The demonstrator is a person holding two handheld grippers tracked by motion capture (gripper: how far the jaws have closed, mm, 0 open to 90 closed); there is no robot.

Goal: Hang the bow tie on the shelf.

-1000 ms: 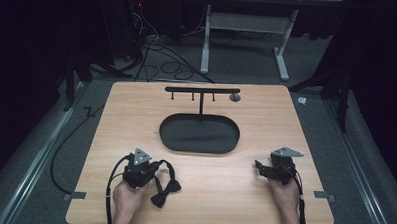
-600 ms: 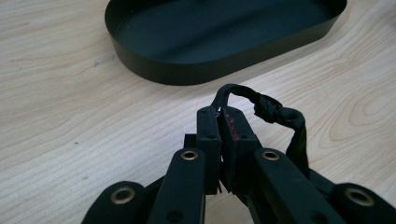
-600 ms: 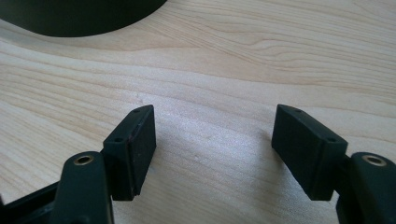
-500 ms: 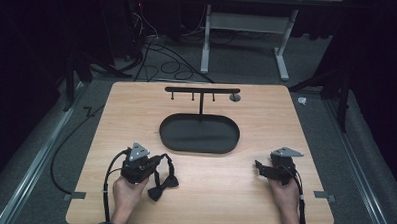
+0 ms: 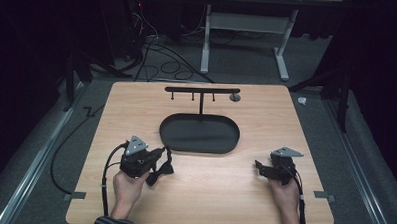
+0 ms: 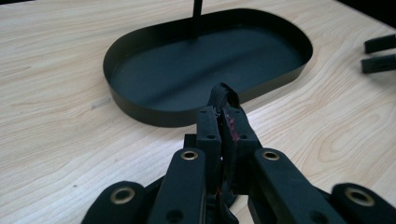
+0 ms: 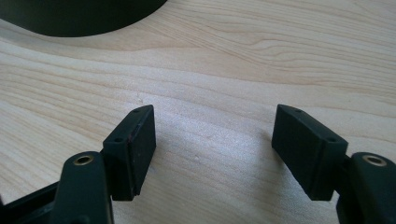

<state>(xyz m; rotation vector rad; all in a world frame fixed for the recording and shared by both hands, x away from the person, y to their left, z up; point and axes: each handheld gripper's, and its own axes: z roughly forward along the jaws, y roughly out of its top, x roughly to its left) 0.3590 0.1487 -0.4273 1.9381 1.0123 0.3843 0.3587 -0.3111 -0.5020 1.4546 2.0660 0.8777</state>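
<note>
Dark room, pale wooden table (image 5: 223, 193): strap pickup under way.
Left gripper (image 6: 222, 122) pinching a black strap (image 6: 224, 95), lifted just short of the oval tray (image 6: 140, 109), likely bound for the hook rack (image 5: 202, 90); right gripper (image 7: 215, 135) spread, empty, resting aside.

Quick count: one desk (image 5: 286, 125), one black oval tray (image 5: 199, 134), one T-shaped stand (image 5: 202, 90) with three hooks, one black strap (image 5: 160, 169), and two grippers: left gripper (image 5: 157, 156), right gripper (image 5: 259, 166).
</note>
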